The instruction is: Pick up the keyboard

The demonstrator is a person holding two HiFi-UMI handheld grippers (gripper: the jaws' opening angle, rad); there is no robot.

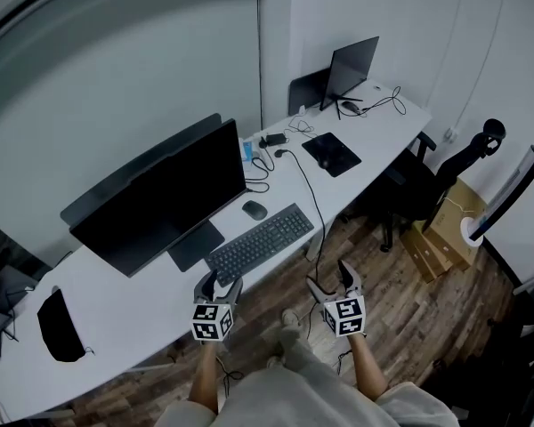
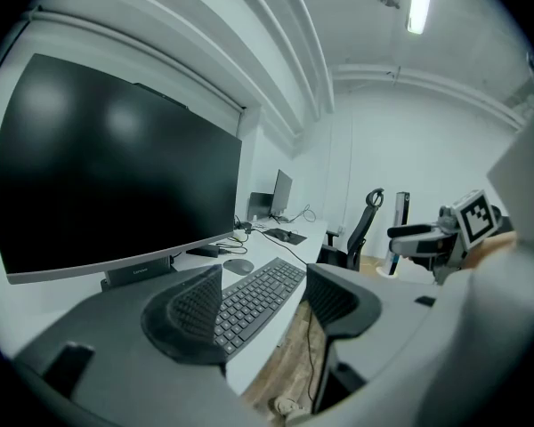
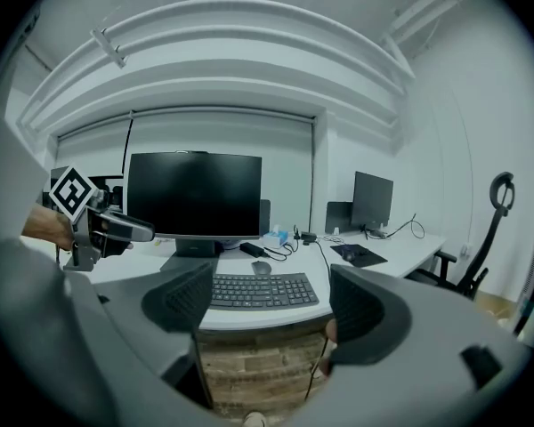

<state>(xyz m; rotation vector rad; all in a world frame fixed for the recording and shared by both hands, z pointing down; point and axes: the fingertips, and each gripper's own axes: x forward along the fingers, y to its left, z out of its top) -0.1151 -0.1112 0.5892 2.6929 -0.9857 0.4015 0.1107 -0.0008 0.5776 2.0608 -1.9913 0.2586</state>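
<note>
A black keyboard (image 1: 260, 243) lies flat near the front edge of the white desk (image 1: 116, 305), in front of a large dark monitor (image 1: 160, 203); it also shows as the keyboard (image 2: 254, 295) and the keyboard (image 3: 262, 290). My left gripper (image 1: 219, 283) is open and hovers at the desk edge just short of the keyboard's left end. My right gripper (image 1: 334, 279) is open over the floor, off the desk, to the right of and nearer than the keyboard. Both hold nothing.
A mouse (image 1: 254, 209) sits behind the keyboard. A cable (image 1: 313, 198) runs across the desk to its edge. Farther right are a black mousepad (image 1: 331, 153), a second monitor (image 1: 352, 68) and an office chair (image 1: 427, 181). Cardboard boxes (image 1: 440, 229) stand on the wooden floor.
</note>
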